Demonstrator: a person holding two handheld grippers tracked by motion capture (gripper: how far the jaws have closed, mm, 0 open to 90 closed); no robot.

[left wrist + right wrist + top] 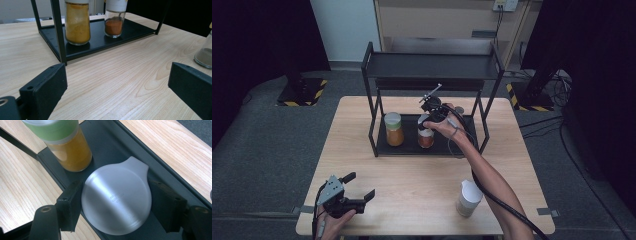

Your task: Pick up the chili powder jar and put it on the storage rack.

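Note:
A black two-tier rack stands at the back middle of the wooden table. On its lower shelf a yellow spice jar with a green lid stands at the left. To its right is a red-orange spice jar with a white cap. My right gripper reaches down over this jar, its two jaws pressed against opposite sides of the cap. The jar's base rests on the shelf. My left gripper hovers open above the table's front left, with nothing between its jaws.
A third jar with a white cap and greyish powder stands on the table at the front right, beside the right forearm. The rack's upper shelf and black posts hang over the two jars. Bare wood lies between rack and left gripper.

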